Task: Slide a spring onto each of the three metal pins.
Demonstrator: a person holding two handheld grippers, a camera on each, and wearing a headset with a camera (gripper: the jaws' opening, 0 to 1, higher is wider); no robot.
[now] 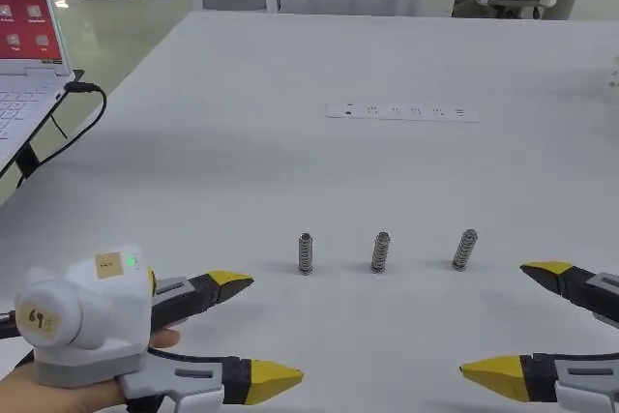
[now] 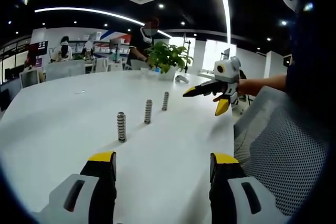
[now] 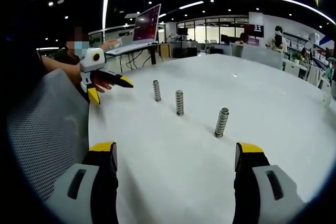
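Three springs stand upright in a row on the white table (image 1: pixel 387 171): the left spring (image 1: pixel 306 253), the middle spring (image 1: pixel 380 251) and the right spring (image 1: pixel 465 250). They are evenly spaced, and each is apparently sleeved over a pin that its coils hide. A person holds the left gripper (image 1: pixel 271 328) and the right gripper (image 1: pixel 495 319) low at the near edge, one on each side of the row. Both have jaws spread wide and hold nothing. The stance suggests the work is finished, with the tools kept clear so no spring gets knocked. The head view takes in a laptop (image 1: pixel 24 36) at far left and a power strip (image 1: pixel 401 111) beyond the row. The left gripper view instead looks along the line of springs, with a potted plant (image 2: pixel 167 56) behind.
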